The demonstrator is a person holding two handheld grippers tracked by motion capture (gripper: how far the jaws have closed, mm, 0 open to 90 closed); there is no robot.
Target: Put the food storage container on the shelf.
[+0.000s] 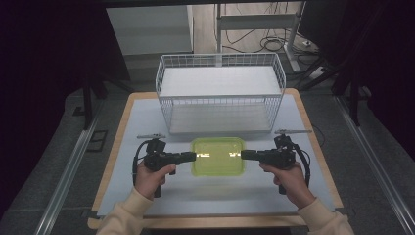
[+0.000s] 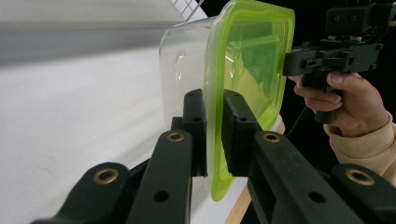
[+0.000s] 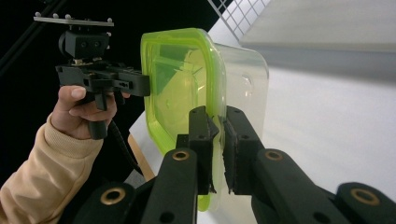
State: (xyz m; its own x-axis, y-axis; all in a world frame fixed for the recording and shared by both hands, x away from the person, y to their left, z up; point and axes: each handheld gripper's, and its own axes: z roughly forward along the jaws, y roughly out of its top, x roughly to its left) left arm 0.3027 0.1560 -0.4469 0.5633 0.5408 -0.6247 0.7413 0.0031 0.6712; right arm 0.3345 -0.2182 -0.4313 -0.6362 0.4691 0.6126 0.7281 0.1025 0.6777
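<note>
The left tool (image 1: 190, 156) is clamped on the left rim of the box (image 1: 218, 156), a clear container with a green lid; in the left gripper view its two black jaws pinch the lid's edge (image 2: 214, 140) between them, one jaw on the clear body side, the other on the lid side. The right tool (image 1: 244, 155) is clamped the same way on the box's right rim, and the right gripper view shows its jaws closed on the green edge (image 3: 217, 140) with the clear body to one side. Each tool lies roughly level and points inward at the other, so the box sits between them. The left hand (image 1: 152, 177) and right hand (image 1: 289, 180) hold the tool grips from below, with cream sleeves (image 1: 125, 215) reaching in from the near edge. From above, the box is at the middle of the surface (image 1: 147, 122), lid up, on a pale grey mat (image 1: 127, 161); whether it rests on the mat or is raised off it cannot be told. In both gripper views the opposite tool shows at the far rim of the lid. Just beyond the box stands a white wire basket (image 1: 220, 93), open at the top, with a white board as its floor. Past the surface's far edge are a floor with cables (image 1: 274, 41) and a desk's metal legs (image 1: 293, 44).
</note>
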